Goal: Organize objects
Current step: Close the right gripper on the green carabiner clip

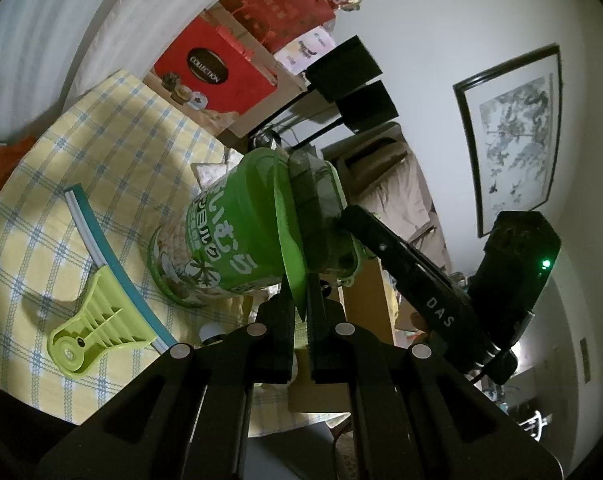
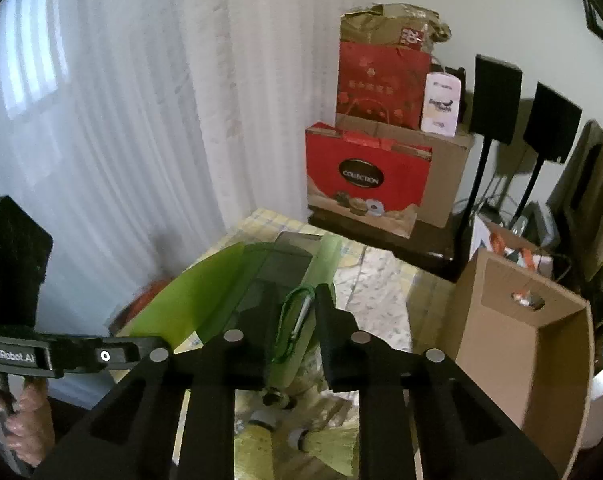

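While tilted, tub point(image 1: 237, 236) (green) perhaps holds carabiner point(image 2: 297, 320).

Tub point(image 1: 237, 236) – glossy green plastic; tablecloth point(image 1: 101, 168) – woven checked cloth; box point(image 2: 513, 344) matt cardboard; clip point(image 1: 97, 328) smooth plastic.

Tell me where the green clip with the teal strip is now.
In the left wrist view, the green clip lies at lower left on the checked tablecloth, left of the green tub.

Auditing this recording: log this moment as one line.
left gripper: shut on green lid | right gripper: green carabiner between jaws, grip unclear
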